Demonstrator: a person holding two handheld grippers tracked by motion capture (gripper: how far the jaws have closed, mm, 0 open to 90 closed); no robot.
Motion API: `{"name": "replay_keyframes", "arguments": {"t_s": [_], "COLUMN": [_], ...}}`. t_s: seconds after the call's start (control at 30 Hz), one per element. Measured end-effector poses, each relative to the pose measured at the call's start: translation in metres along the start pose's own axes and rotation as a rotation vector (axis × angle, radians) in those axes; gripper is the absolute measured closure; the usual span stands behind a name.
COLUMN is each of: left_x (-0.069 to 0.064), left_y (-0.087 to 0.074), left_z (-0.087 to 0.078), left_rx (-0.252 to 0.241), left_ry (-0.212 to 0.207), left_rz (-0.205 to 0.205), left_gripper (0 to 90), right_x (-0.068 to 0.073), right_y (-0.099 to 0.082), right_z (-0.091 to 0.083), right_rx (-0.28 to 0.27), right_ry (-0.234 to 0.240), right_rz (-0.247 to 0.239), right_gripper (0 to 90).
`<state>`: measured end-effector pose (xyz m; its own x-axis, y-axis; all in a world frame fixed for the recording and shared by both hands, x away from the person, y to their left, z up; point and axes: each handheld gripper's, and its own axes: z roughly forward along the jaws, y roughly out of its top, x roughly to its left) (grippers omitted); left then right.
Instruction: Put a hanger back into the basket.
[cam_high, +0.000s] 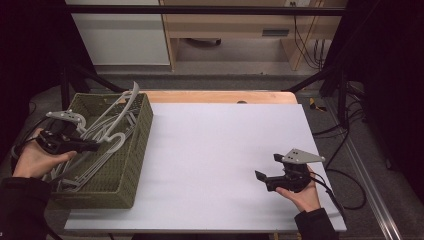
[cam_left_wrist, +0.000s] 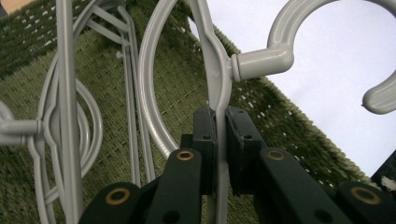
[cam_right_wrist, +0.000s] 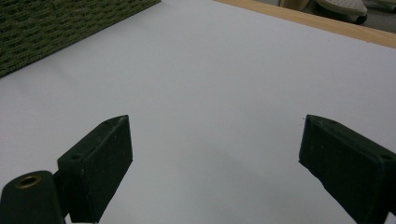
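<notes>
A grey hanger (cam_left_wrist: 219, 88) is clamped near its hook by the left gripper (cam_left_wrist: 220, 140) over the green basket (cam_high: 140, 135), presumably for withdrawal. The right gripper (cam_right_wrist: 215, 154) is held wide apart, empty, above the white worktop (cam_high: 215, 150), likely in readiness.

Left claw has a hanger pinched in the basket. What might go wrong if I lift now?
1. The left claw grips one grey hanger lying tangled among the other hangers; lifting may drag several out together.
2. A hook could snag the green basket, tipping or sliding it.
3. The thin grip could slip.
</notes>
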<state>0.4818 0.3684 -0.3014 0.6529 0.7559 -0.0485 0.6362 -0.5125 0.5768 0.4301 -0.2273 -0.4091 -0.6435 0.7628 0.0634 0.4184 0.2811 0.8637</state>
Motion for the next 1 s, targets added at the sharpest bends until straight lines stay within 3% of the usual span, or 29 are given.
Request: {"name": "replay_keyframes", "arguments": {"t_s": [0.47,1.0], "left_x": [0.001,0.012], "left_y": [-0.005,-0.007], "left_z": [0.026,0.038], "left_rx": [0.079,0.1], "left_ry": [-0.002,-0.002], "left_rz": [-0.015,-0.087], "left_gripper": [82.8,82.7], "right_x": [0.0,0.0], "right_y": [0.0,0.0], "right_z": [0.0,-0.001], "right_rx": [0.0,0.0], "right_ry": [0.002,0.005], "right_rz": [0.0,0.0], "right_gripper": [10.1,10.4]}}
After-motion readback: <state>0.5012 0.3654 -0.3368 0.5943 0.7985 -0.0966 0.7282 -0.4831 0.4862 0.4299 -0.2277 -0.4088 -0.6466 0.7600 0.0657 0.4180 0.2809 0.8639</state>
